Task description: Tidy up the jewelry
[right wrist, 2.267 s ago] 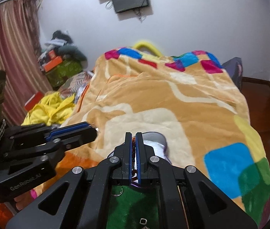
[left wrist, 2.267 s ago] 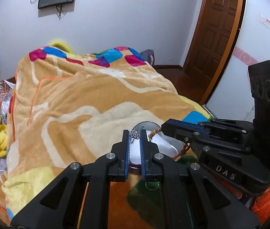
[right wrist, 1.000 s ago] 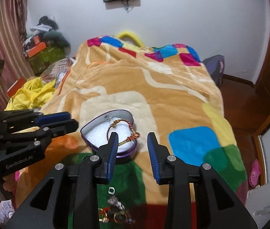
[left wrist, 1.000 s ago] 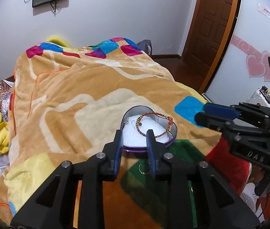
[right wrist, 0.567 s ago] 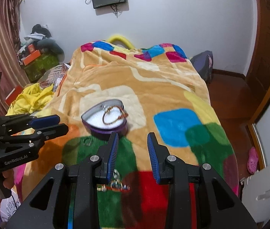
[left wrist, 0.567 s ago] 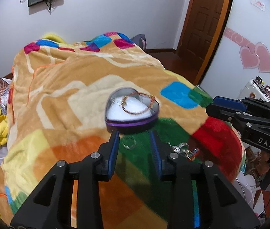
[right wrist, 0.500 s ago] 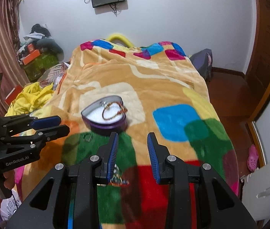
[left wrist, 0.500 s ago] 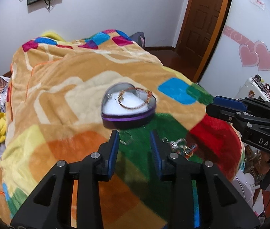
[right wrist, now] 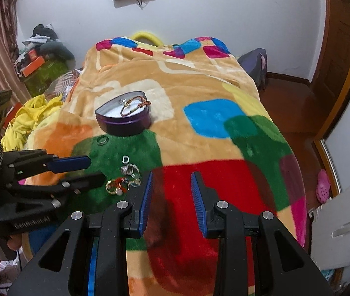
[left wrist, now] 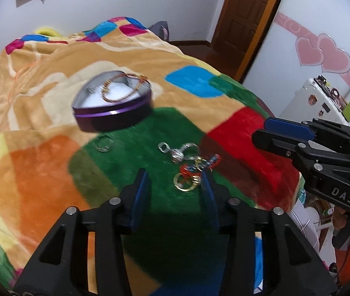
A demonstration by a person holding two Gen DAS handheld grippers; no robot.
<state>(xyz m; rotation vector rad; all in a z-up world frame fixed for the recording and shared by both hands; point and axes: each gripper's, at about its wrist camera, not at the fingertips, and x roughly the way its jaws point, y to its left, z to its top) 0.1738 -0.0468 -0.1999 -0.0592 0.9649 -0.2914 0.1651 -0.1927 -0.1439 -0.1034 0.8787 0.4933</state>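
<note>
A purple heart-shaped box [left wrist: 112, 108] sits on the bed with a red-gold bracelet [left wrist: 123, 87] and a small silver piece on its white pad; it also shows in the right wrist view [right wrist: 125, 116]. A pile of loose jewelry [left wrist: 191, 162] lies on the green patch nearer me, seen too in the right wrist view [right wrist: 125, 178]. A single ring [left wrist: 104, 144] lies between box and pile. My left gripper [left wrist: 175, 180] is open and empty, just before the pile. My right gripper [right wrist: 171, 185] is open and empty over the red patch, right of the pile.
A multicoloured blanket [right wrist: 212, 133] covers the bed. Yellow clothes [right wrist: 30, 118] and boxes lie left of it. A wooden door [left wrist: 246, 22] and a white fridge [left wrist: 318, 98] stand to the right. The bed's near edge drops off below both grippers.
Both grippers opened, leaving the bracelet and silver piece in the box, then pulled back and away from it. The jewelry pile has come into view in front of the left gripper.
</note>
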